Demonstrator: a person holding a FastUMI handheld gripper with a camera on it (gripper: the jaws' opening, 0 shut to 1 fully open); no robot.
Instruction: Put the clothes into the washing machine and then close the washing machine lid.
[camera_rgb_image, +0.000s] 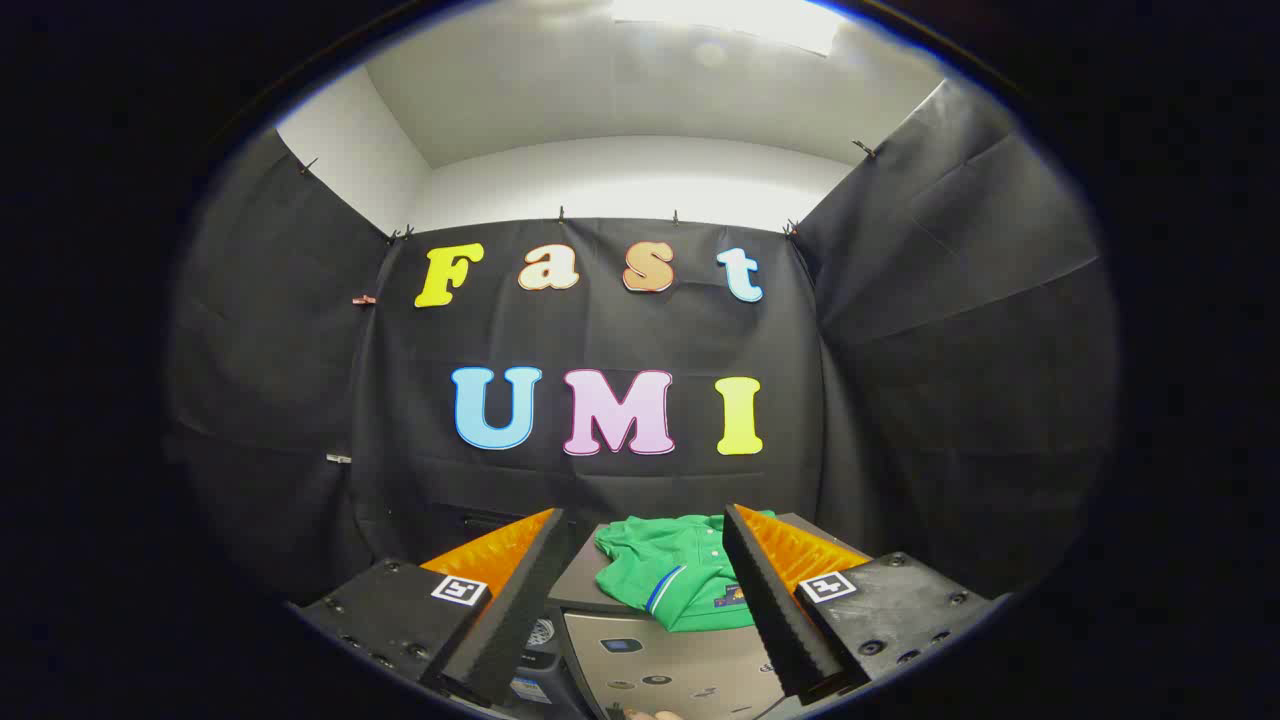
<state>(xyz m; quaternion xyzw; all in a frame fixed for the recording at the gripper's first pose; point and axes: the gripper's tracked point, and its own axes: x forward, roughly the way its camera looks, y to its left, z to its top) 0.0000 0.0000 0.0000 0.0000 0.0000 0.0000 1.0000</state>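
I hold the tongs (640, 560) released, fingers spread wide, because the green shirt (672, 570) lies just ahead between them atop the washing machine (680, 670), awaiting a grab.

Open gap between the spread fingers (520, 590) of the gripper (640, 600), nothing clamped. Just ahead, a green shirt (675, 570) heaped on the washing machine (660, 655), draped over its front edge. Free air above the shirt up to the black cloth wall (600, 330) beyond; cloth walls closing in on both sides.
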